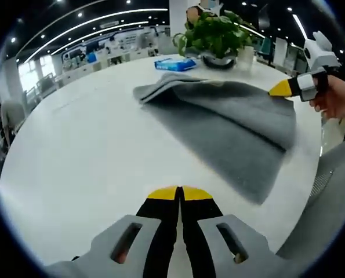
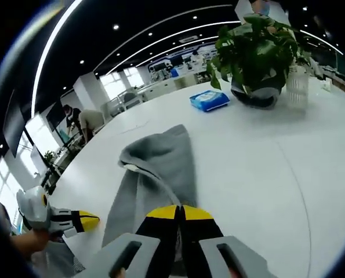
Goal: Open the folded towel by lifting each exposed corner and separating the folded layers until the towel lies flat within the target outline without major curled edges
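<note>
In the left gripper view, the left gripper (image 1: 179,193) rises from the bottom edge, its two black jaws with yellow tips pressed together and nothing between them. It hangs over bare tabletop. The table (image 1: 85,150) is round, white and smooth, with a faint sheen. Ahead and to the right lies the towel (image 1: 230,124), grey, soft and napped like fleece, folded so that an upper layer rests on a lower one, with a bunched, slightly raised end at its far left. The towel is apart from the left gripper's tips. At the towel's right edge the right gripper (image 1: 282,88) comes in, held by a hand (image 1: 337,97); its yellow tip touches the cloth (whether it pinches a layer cannot be told here). Beyond the towel sit a blue packet (image 1: 175,64) and a leafy potted plant (image 1: 215,36).

In the right gripper view, the right gripper (image 2: 180,212) has its yellow tips closed together right at the near end of the towel (image 2: 158,168), and grey fabric lies directly under and around them. The towel runs away from the tips as a long, rumpled strip with a curled fold at its far end. The left gripper (image 2: 82,222) shows at lower left, beside the towel's edge.
</note>
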Action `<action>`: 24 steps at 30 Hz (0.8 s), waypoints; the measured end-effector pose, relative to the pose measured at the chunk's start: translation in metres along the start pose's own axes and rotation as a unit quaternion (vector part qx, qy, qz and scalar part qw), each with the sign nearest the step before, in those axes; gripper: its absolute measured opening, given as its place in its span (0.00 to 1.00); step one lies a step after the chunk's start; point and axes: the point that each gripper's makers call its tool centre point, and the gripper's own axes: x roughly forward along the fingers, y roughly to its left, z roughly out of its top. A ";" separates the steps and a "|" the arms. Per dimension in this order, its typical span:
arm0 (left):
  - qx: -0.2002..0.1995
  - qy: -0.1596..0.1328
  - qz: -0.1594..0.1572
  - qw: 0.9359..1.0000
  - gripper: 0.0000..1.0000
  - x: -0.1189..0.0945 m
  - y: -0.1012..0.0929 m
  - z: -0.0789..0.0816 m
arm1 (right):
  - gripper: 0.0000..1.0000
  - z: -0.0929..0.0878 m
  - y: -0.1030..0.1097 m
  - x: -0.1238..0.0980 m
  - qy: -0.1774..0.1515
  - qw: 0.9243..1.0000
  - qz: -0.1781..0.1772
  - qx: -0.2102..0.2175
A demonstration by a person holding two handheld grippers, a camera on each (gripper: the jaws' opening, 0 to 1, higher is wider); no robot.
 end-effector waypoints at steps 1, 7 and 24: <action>0.003 0.001 0.001 1.000 0.00 0.000 0.000 0.000 | 0.00 0.000 0.000 0.000 -0.001 1.000 0.001 0.001; 0.012 0.008 -0.010 1.000 0.00 0.001 -0.009 0.000 | 0.00 0.002 0.001 0.000 -0.004 1.000 0.003 0.006; 0.055 -0.068 -0.101 0.991 0.00 -0.002 -0.063 0.034 | 0.00 0.004 0.003 0.000 -0.005 1.000 0.008 0.011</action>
